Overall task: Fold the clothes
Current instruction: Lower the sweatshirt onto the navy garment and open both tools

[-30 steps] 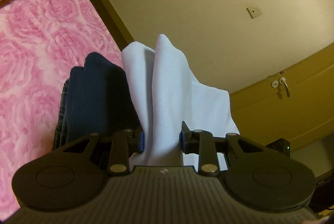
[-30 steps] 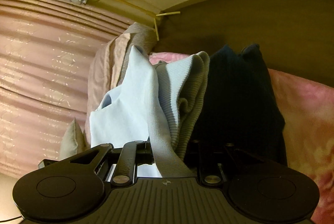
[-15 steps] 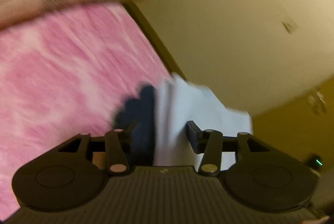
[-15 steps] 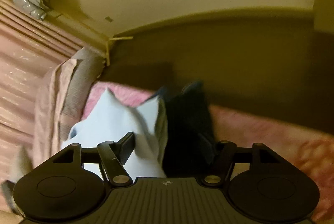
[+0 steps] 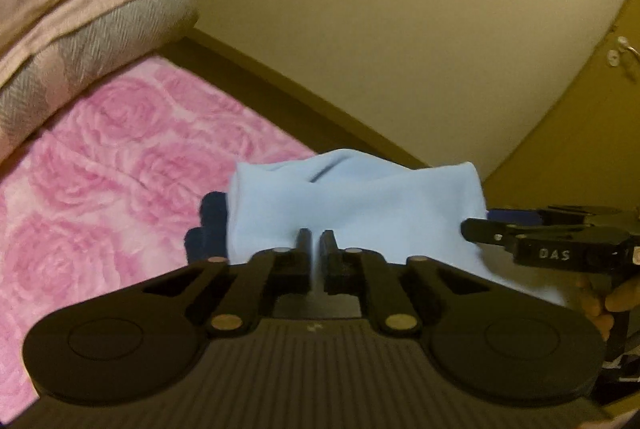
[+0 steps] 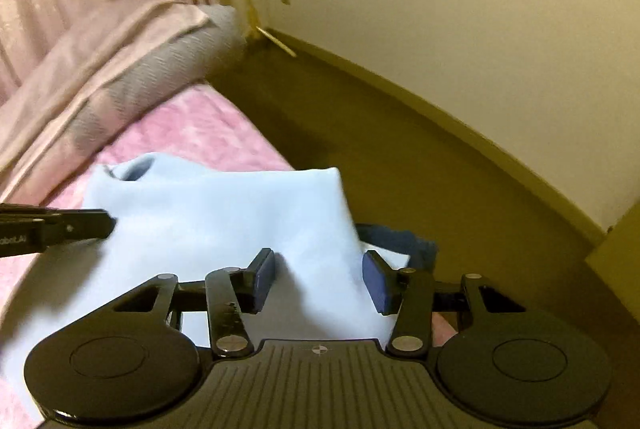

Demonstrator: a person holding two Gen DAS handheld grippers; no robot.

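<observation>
The left hand-held gripper [image 5: 317, 249] has pinched the light-blue garment [image 5: 360, 205], which lies on the bed [image 5: 100, 165] with dark clothes [image 5: 208, 229] at its nine o'clock. The right hand-held gripper [image 6: 318, 279] is closing around a fold, probably to lift both edges together.

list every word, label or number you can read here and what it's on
"DAS" – white letters on the side of the right gripper, seen from the left wrist view.
"obotLAI" – white letters on the side of the left gripper, cut off by the frame edge in the right wrist view, blurred, so uncertain.
Nothing readable on the light blue garment or the wall.
</observation>
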